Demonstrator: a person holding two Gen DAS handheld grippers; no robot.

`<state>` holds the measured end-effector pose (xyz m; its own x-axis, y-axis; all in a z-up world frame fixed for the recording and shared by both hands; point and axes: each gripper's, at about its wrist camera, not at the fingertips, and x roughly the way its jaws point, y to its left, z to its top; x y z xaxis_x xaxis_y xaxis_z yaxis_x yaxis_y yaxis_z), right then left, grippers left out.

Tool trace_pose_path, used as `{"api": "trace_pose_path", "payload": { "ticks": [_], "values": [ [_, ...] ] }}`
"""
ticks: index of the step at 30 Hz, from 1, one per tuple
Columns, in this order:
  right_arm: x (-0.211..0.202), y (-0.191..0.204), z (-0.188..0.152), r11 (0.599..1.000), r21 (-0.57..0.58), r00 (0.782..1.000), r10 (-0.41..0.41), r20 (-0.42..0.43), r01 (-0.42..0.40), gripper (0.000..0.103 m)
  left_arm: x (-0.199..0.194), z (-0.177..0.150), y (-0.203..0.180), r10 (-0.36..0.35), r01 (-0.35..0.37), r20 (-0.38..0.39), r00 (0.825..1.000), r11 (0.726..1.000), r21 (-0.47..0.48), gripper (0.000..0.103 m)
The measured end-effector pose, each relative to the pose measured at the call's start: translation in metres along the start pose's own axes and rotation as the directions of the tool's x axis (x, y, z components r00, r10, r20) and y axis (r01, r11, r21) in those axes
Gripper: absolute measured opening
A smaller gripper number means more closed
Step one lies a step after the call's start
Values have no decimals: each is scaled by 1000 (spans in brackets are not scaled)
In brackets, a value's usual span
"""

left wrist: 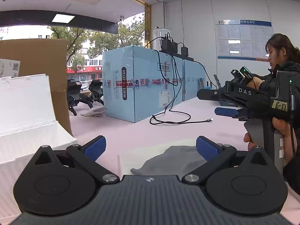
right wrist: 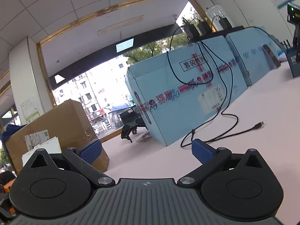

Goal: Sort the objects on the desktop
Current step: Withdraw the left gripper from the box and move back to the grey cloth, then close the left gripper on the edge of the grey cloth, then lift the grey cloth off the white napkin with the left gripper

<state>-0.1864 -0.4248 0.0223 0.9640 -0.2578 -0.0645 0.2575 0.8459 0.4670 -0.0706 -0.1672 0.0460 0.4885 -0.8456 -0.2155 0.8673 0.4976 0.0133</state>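
Both sets of jaws stand wide and empty. The left gripper (left wrist: 151,148) hovers over a grey cloth (left wrist: 176,159) on the bench (left wrist: 187,129), likely to pick it; a white bin (left wrist: 28,116) waits at nine o'clock. The right gripper (right wrist: 147,151) points over bare bench.

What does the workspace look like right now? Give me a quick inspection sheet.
Surface: pale pink tabletop, mostly bare in the middle.
Job's things: grey cloth lying on a white sheet just ahead of the left gripper; white plastic bin at the left edge.
Clutter: large blue carton, brown cardboard box, spare black grippers lying behind.
Grippers: left gripper open, empty, over the cloth; right gripper open, empty, above bare table.
Cables: black charging cable hangs down the carton and loops on the table, plug end free; chargers on top.
Surroundings: a window behind, a notice board on the wall, a second person seated at right.
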Motion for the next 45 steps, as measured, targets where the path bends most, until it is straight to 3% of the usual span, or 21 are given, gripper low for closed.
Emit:
{"api": "trace_pose_path", "payload": {
  "ticks": [5, 12, 15, 20, 25, 31, 38, 45],
  "values": [
    [0, -7, 0, 999, 53, 999, 12, -49, -9, 103, 29, 3, -23, -83, 85, -134, 987, 996, 9, 103],
    [11, -6, -3, 999, 47, 992, 13, -122, -7, 103, 41, -13, -28, -52, 74, -302, 952, 995, 60, 103],
    [12, -4, -4, 1000, 28, 992, 13, -129, -10, 103, 44, -17, -31, -24, 64, -337, 941, 992, 109, 103],
    [14, -6, -3, 1000, 29, 990, 7, -140, -3, 103, 47, -19, -25, -51, 84, -367, 929, 994, 73, 103],
    [15, -8, -3, 1000, 25, 988, -3, -157, 7, 103, 53, -21, -17, -58, 75, -402, 914, 997, 25, 86],
    [15, -13, -6, 999, 31, 984, -21, -178, 27, 103, 54, -22, -13, -64, 64, -398, 915, 998, -14, 73],
    [6, -17, -9, 996, 45, 983, -67, -173, 76, 103, 49, -22, -12, -58, 52, -370, 927, 998, -26, 44],
    [-23, -15, -19, 995, 88, 967, -19, -254, 43, 100, 45, -20, -12, -60, 55, -345, 937, 998, -25, 43]
  ]
}}
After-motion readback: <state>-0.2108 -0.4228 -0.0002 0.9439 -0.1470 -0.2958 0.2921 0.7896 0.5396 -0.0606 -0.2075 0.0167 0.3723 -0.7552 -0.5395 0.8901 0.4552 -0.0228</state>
